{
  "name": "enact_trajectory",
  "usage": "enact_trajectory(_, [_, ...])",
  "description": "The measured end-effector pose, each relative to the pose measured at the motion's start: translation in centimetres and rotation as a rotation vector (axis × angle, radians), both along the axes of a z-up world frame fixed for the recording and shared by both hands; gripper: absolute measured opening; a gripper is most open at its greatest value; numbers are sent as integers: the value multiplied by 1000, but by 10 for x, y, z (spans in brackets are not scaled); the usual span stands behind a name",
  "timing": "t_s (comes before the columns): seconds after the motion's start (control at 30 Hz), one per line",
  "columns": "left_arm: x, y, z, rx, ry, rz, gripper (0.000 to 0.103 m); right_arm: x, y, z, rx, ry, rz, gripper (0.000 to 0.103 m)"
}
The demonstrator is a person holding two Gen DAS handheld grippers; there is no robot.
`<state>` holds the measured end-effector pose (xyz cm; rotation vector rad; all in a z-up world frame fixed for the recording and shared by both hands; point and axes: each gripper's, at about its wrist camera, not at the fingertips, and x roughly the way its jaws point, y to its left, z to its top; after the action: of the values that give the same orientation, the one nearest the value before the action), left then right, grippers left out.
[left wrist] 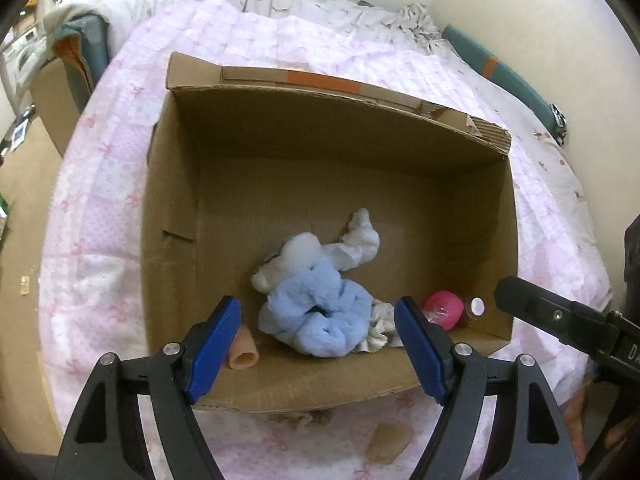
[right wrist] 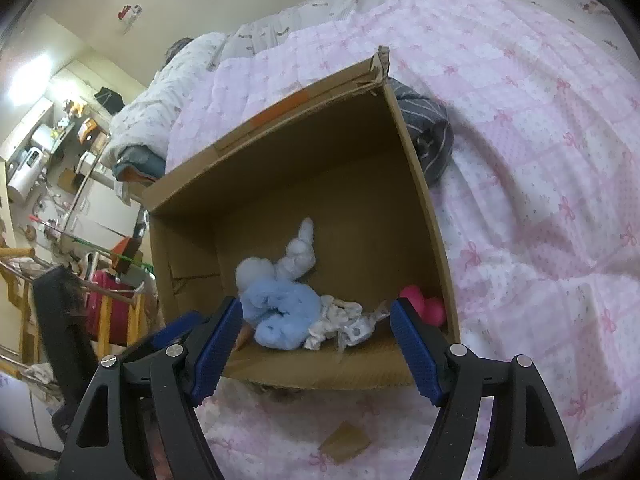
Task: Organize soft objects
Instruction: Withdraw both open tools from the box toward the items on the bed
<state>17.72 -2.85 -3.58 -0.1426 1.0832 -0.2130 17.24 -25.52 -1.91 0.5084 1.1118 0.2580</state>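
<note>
A cardboard box [left wrist: 332,152] sits open-topped on a pink quilt [left wrist: 100,208] over a bed; both grippers hang above its near wall, looking down into it. Left gripper [left wrist: 318,344]: jaws spread wide, blue pads apart, nothing between them; right gripper [right wrist: 316,346]: jaws likewise spread wide and holding nothing. On the box floor, toward the near wall, lies a blue plush [left wrist: 320,312], roughly at 6 o'clock of the floor; a white plush [left wrist: 358,242] touches it on its far side, at about 1 o'clock from it; crumpled white cloth [left wrist: 378,330] lies against the blue plush at its 4 o'clock, by the near wall. A pink ball [left wrist: 442,310] rests in the near right corner, at 5 o'clock of the floor, with a small capped bottle [left wrist: 476,306] just beside it at 3 o'clock. A flesh-coloured tube [left wrist: 244,350] lies in the near left corner, partly hidden behind the left gripper's left pad. In the right wrist view a striped dark cloth [right wrist: 428,132] lies on the quilt outside the box, touching its right wall, at 1 o'clock from the box; a cardboard scrap [right wrist: 346,442] lies on the quilt at 6 o'clock, near the box's near wall; the right gripper's body shows at 4 o'clock in the left wrist view.
</note>
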Motion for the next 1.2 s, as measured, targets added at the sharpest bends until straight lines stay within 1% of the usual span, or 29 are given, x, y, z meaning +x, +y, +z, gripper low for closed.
enact_trajectory(0.1, [-1,9,5,-2,-10,26,77,0,1,0,-5,3,3,81])
enact_trajectory(0.23, [-8,21,17,-1,-52,52,77,-2,1,2,-2,0,1,81])
enact_trajectory(0.47, [-24,29,29,75,-86,67,77,-9,-1,6,6,-6,-3,81])
enact_trajectory(0.57, [-32,32,34,96,-102,75,77,-15,-3,9,2,-12,-9,81])
enact_trajectory(0.73, [-46,38,35,128,-94,95,77,-24,-8,15,-3,-27,-6,81])
enact_trajectory(0.87, [-60,42,39,155,-104,108,77,-33,-12,20,-10,-45,-11,81])
enact_trajectory(0.97, [-70,44,40,172,-107,118,77,-39,-16,20,-8,-41,-25,81])
enact_trajectory(1.2, [-86,51,38,157,-82,141,77,-50,-15,15,-14,-15,-39,81])
